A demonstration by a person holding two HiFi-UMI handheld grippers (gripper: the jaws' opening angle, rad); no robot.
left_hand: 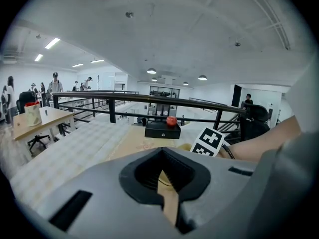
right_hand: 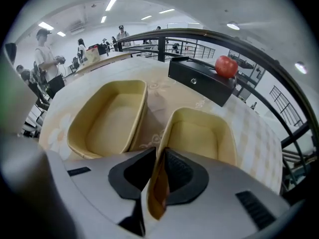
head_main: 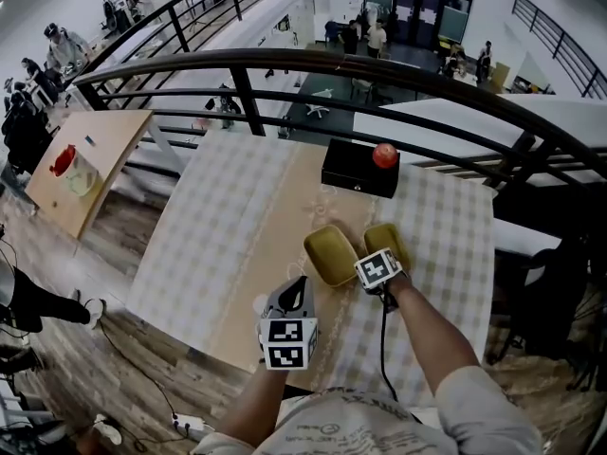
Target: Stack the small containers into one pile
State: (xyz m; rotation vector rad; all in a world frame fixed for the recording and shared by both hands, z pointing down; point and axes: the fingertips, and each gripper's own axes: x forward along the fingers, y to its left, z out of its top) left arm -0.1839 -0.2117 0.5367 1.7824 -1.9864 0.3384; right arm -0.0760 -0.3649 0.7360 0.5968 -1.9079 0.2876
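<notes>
Two shallow yellow containers stand side by side on the table, the left container (head_main: 329, 254) (right_hand: 112, 116) beside the right container (head_main: 389, 243) (right_hand: 202, 136). My right gripper (head_main: 377, 267) (right_hand: 158, 166) points steeply down at the right container's near end and is shut on its near wall, which stands between the pads. My left gripper (head_main: 297, 287) (left_hand: 162, 171) hovers nearer me, left of the containers and apart from them. Its jaws are drawn together with nothing in them. In the left gripper view only a sliver of a container shows beside the right gripper's marker cube (left_hand: 210, 141).
A black box (head_main: 358, 167) (right_hand: 199, 78) with a red apple (head_main: 384, 154) (right_hand: 226, 66) on it stands behind the containers. A dark railing (head_main: 313, 63) curves past the table's far edge. The checked cloth (head_main: 218, 226) lies bare to the left. A wooden desk (head_main: 90, 154) stands far left.
</notes>
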